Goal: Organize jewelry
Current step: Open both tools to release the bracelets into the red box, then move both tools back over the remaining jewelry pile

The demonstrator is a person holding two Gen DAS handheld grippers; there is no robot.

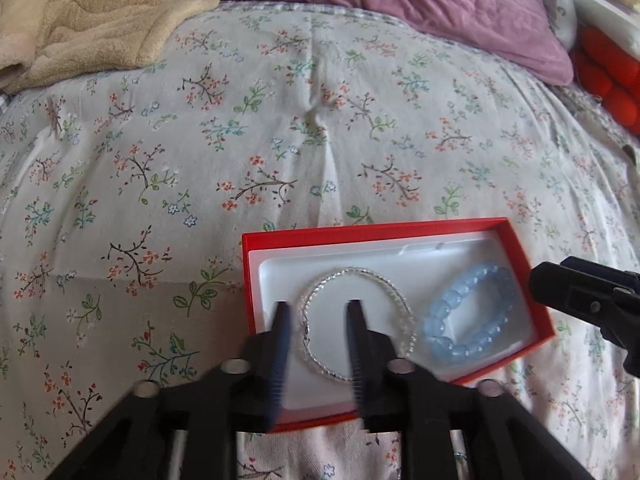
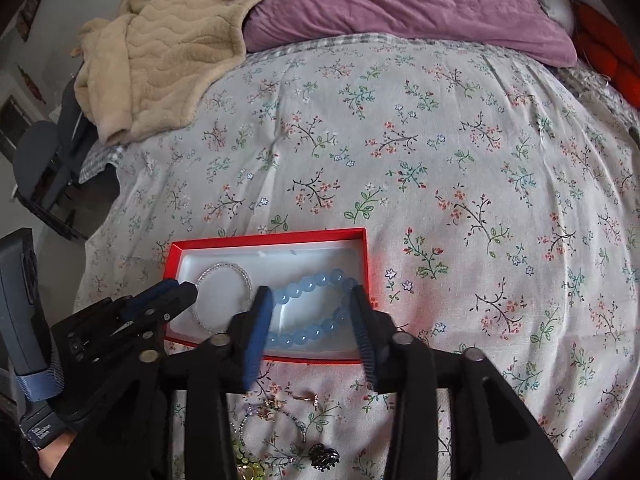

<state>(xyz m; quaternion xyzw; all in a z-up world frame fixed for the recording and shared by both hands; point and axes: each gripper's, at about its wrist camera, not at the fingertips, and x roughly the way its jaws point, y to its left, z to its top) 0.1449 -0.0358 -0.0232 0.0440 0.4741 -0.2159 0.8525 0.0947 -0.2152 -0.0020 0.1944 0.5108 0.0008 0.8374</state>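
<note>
A red box (image 1: 376, 227) with a white liner lies on the floral bedspread; it also shows in the right wrist view (image 2: 268, 235). Inside lie a clear beaded bracelet (image 1: 394, 292) (image 2: 224, 267) on the left and a light blue bead bracelet (image 1: 468, 316) (image 2: 316, 280) on the right. My left gripper (image 1: 318, 308) is open and empty, its fingers just above the clear bracelet. My right gripper (image 2: 310, 294) is open and empty, its fingers on either side of the blue bracelet. Loose jewelry (image 2: 280, 420) lies on the bedspread in front of the box.
A beige blanket (image 2: 168, 48) and a purple pillow (image 2: 400, 0) lie at the far end of the bed. A red cushion (image 1: 612, 80) sits at the far right. The bed's left edge drops to the floor by a dark chair (image 2: 44, 160).
</note>
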